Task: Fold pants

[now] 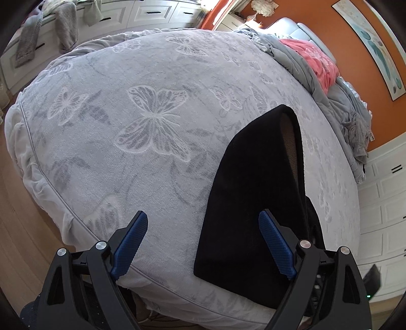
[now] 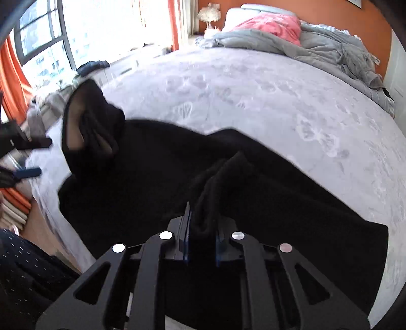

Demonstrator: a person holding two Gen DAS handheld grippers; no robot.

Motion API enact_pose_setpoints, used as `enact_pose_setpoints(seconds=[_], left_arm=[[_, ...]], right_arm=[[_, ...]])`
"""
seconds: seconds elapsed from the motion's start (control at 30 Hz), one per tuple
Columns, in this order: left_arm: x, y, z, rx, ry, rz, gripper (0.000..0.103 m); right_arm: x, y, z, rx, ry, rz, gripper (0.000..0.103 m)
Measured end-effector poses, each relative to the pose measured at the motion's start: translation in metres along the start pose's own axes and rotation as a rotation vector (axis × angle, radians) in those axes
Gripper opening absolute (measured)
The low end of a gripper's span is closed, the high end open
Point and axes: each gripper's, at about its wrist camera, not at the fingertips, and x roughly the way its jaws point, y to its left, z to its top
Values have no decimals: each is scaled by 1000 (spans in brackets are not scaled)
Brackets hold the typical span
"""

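Observation:
Black pants (image 1: 256, 193) lie on a grey butterfly-patterned bedspread (image 1: 142, 121) near the bed's front edge. In the left wrist view my left gripper (image 1: 205, 223) is open and empty, its blue pads (image 1: 132, 241) spread over the pants' left edge. In the right wrist view the pants (image 2: 157, 177) spread across the bed, with the waist opening (image 2: 88, 127) lifted at the left. My right gripper (image 2: 201, 228) is shut on a bunched fold of the pants. The left gripper's blue fingertip (image 2: 29, 173) shows at the far left.
A rumpled grey duvet (image 2: 317, 48) and a pink pillow (image 2: 269, 25) lie at the head of the bed. White drawers (image 1: 142, 12) with grey cloths hung over them stand beyond the bed. An orange wall (image 1: 355, 63) is at the right, a bright window (image 2: 76, 33) at the left.

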Motion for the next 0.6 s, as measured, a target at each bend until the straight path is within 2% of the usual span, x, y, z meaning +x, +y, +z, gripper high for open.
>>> enact_pose_setpoints(seconds=[0.07, 0.1, 0.13, 0.17, 0.2, 0.23, 0.3, 0.37, 0.4, 0.43, 0.5, 0.6], left_arm=[[-1, 1, 0, 11, 0, -1, 86], [-1, 0, 0, 14, 2, -3, 86], [-1, 0, 0, 17, 2, -5, 86], [-1, -1, 1, 20, 0, -5, 86], [-1, -3, 1, 26, -1, -2, 86], [-1, -5, 1, 34, -2, 2, 86], [-1, -8, 1, 46, -5, -1, 86], [-2, -9, 1, 59, -7, -6, 86], [-3, -9, 1, 63, -9, -11, 86], [-4, -9, 1, 68, -10, -17, 86], [-6, -11, 0, 77, -11, -35, 86], [-9, -16, -2, 108, -12, -68, 86]], right_arm=[[-21, -4, 8, 9, -42, 3, 13], [-23, -6, 8, 17, -39, 16, 22], [-13, -6, 6, 11, -4, 41, 46], [4, -5, 3, -9, 67, 71, 60], [21, -3, -2, -26, 141, 62, 61], [29, -1, -7, -21, 162, 38, 62], [20, 1, -4, 31, 120, 113, 62], [3, 8, 8, 78, 56, 201, 70], [-2, 17, 14, 66, 42, 232, 81], [-6, 28, 22, 33, 30, 263, 85], [-5, 48, 35, -39, 20, 306, 90], [19, 67, 49, -74, 57, 329, 90]])
